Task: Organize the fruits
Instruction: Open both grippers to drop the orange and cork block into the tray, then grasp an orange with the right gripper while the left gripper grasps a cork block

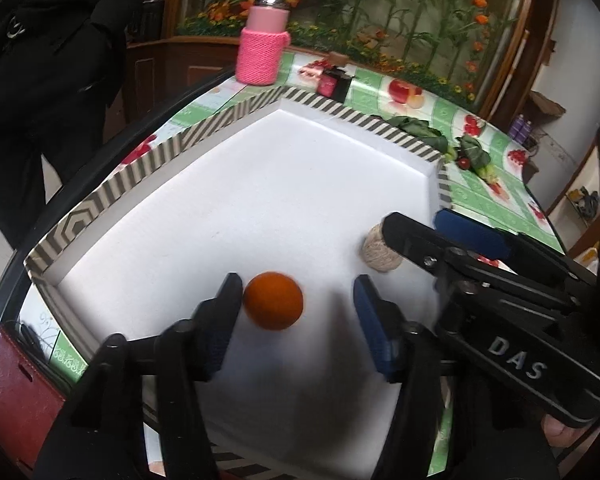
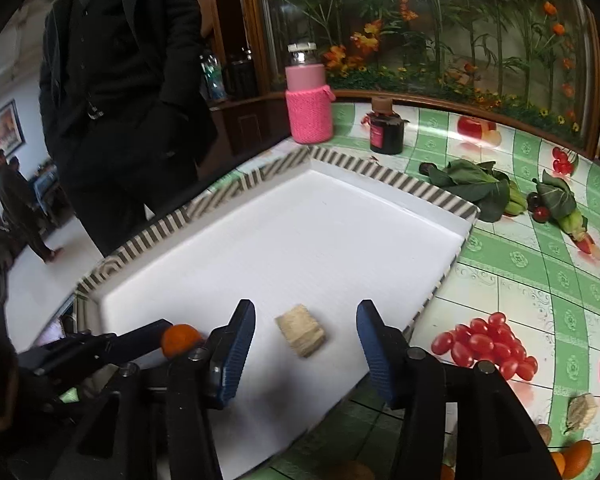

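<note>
An orange [image 1: 273, 300] lies on the floor of a white tray with a striped rim [image 1: 236, 110]. My left gripper [image 1: 296, 292] is open around it, the left finger close beside the fruit. A beige twine spool [image 1: 380, 250] lies in the tray to the right. In the right wrist view the spool [image 2: 301, 330] lies between the open jaws of my right gripper [image 2: 306, 320], touching neither. The orange [image 2: 180, 339] shows there at the left, with the tray rim [image 2: 404, 186] behind. The right gripper also shows in the left wrist view [image 1: 420, 220].
A pink knit-sleeved bottle [image 2: 309, 100] and a dark jar [image 2: 387, 130] stand behind the tray. Leafy greens [image 2: 476, 188], small dark cherries [image 2: 538, 206] and a husked fruit [image 2: 580, 410] lie on the fruit-print tablecloth at right. A person in black [image 2: 128, 80] stands at the table's left edge.
</note>
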The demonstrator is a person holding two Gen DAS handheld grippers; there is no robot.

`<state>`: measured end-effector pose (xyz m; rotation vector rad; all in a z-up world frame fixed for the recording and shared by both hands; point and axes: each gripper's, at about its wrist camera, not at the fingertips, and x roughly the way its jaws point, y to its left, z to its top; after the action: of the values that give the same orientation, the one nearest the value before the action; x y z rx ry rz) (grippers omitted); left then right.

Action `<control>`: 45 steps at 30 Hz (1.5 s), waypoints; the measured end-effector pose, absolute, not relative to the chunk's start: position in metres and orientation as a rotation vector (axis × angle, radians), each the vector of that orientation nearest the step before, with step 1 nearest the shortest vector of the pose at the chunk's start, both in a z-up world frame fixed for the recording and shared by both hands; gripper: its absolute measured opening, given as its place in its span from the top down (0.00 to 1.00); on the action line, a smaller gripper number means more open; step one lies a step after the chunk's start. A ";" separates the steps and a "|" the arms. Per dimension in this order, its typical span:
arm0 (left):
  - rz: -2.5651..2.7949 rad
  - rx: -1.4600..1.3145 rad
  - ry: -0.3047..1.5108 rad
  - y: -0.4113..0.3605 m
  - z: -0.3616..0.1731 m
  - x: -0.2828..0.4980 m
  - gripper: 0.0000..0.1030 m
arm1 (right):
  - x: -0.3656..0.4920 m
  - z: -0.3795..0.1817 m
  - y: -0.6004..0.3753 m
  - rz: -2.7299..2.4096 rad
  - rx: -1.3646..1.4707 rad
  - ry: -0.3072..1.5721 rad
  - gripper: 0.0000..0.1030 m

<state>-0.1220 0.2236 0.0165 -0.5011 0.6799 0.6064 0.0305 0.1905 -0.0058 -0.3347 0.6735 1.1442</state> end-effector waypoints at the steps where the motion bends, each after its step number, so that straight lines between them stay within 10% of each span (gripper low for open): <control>1: 0.605 -0.501 0.679 0.223 0.017 -0.122 0.43 | 0.030 -0.005 0.190 1.143 -0.335 0.670 0.50; 18: 0.601 -0.516 0.611 0.221 0.026 -0.130 0.38 | 0.063 0.042 0.112 1.086 -0.105 0.506 0.50; 45: -0.013 -0.193 0.674 0.105 0.038 -0.093 0.38 | 0.135 -0.023 -0.017 0.933 -0.283 0.743 0.62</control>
<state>-0.0930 0.1053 0.0383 -0.1930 0.6739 -0.0128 0.1350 -0.0166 -0.0226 -0.2831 0.7426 0.9327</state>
